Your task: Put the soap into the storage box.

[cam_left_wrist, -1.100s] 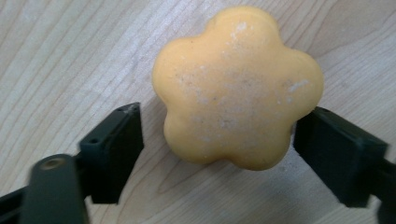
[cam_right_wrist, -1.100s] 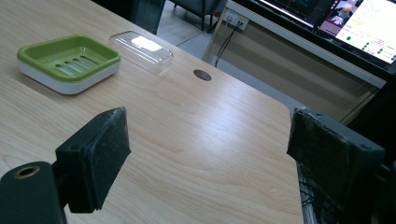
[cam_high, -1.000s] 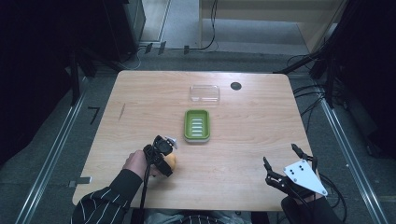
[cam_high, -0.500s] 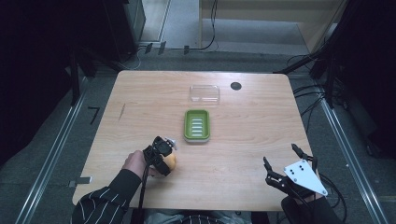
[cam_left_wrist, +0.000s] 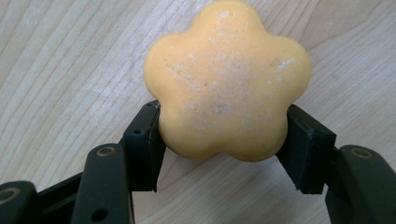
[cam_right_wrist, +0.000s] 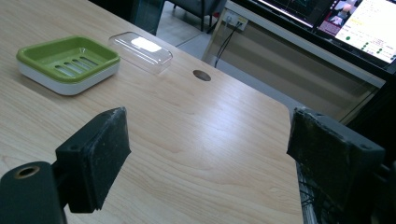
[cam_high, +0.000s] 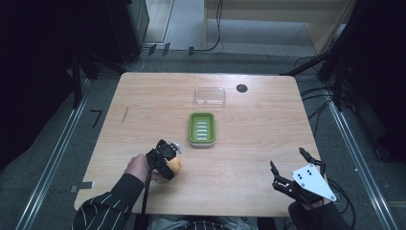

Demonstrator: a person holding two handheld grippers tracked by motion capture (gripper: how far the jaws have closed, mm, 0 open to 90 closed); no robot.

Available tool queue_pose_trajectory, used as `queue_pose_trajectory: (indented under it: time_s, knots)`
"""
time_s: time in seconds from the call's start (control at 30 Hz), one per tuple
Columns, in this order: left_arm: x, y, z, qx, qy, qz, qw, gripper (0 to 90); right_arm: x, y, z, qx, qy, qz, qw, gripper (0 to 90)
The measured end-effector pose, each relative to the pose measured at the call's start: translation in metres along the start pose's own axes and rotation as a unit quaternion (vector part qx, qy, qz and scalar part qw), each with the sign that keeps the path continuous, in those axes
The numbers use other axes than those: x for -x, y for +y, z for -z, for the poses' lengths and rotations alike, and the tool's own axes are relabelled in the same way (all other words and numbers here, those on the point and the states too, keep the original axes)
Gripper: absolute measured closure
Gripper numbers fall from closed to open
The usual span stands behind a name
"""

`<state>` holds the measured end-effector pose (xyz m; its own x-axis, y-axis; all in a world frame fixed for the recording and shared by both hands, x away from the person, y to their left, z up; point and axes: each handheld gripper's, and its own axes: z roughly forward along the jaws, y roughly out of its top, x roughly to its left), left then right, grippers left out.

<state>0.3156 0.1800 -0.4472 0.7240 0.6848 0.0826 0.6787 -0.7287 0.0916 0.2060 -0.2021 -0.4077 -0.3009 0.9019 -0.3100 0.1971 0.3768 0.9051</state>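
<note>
One soap (cam_left_wrist: 227, 81), orange, flower-shaped, pinched between jaws of left gripper (cam_left_wrist: 224, 140), each pad touching its side; soap near desk (cam_high: 258, 143) front edge, left of middle. Right gripper (cam_high: 297, 167) at front right corner, jaws spread wide, holding nothing. One green soap dish (cam_high: 201, 128) mid-desk; one clear lid (cam_high: 209, 96) beyond it, toward back edge.

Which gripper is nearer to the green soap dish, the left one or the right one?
Left. The left gripper, holding the orange soap, sits just in front-left of the green soap dish. The right gripper waits open, farther off, near the table's front-right corner.
</note>
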Motion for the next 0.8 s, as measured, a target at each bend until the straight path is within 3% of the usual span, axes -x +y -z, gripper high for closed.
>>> queue_pose_trajectory:
  time_s: [0.37, 0.8]
  knots:
    - [0.009, 0.003, 0.013, 0.008, 0.008, -0.019, 0.9998, 39.6, 0.0, 0.0, 0.0, 0.0, 0.0, 0.0, 1.0, 13.3]
    - [0.005, 0.007, 0.032, 0.025, 0.005, -0.024, 0.9994, 39.6, 0.0, 0.0, 0.0, -0.001, 0.0, 0.002, 1.0, 13.3]
